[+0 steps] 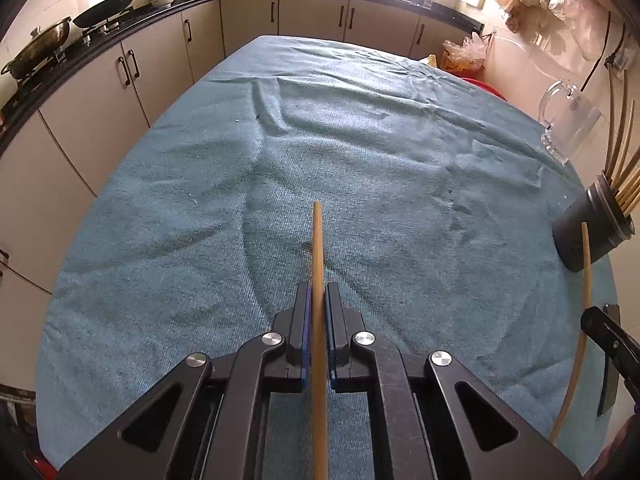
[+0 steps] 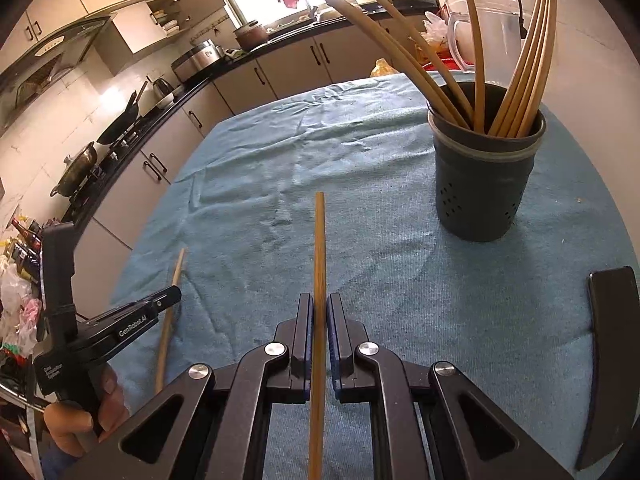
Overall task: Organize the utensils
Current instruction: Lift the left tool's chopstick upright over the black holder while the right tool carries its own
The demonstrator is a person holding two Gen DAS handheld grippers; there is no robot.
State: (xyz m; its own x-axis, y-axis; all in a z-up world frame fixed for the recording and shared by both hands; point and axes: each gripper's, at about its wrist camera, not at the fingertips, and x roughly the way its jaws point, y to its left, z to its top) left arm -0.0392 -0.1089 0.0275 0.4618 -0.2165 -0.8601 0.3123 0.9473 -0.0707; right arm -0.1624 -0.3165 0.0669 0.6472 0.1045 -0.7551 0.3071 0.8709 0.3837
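Observation:
My left gripper (image 1: 318, 292) is shut on a wooden chopstick (image 1: 318, 248) that points forward over the blue cloth (image 1: 240, 184). My right gripper (image 2: 319, 304) is shut on a second wooden chopstick (image 2: 319, 240), also sticking out ahead. A dark round holder (image 2: 482, 184) with several chopsticks stands upright ahead and to the right of the right gripper. In the left wrist view the holder (image 1: 592, 228) sits at the far right, with the right gripper's chopstick (image 1: 585, 280) in front of it. The right wrist view shows the left gripper (image 2: 172, 294) and its chopstick (image 2: 172, 300) at lower left, held by a hand (image 2: 76, 420).
A clear glass jug (image 1: 564, 120) stands at the table's far right edge behind the holder. Cabinets and a counter with woks (image 1: 104, 12) run along the left and far sides. A dark flat object (image 2: 612, 360) lies on the cloth at the right.

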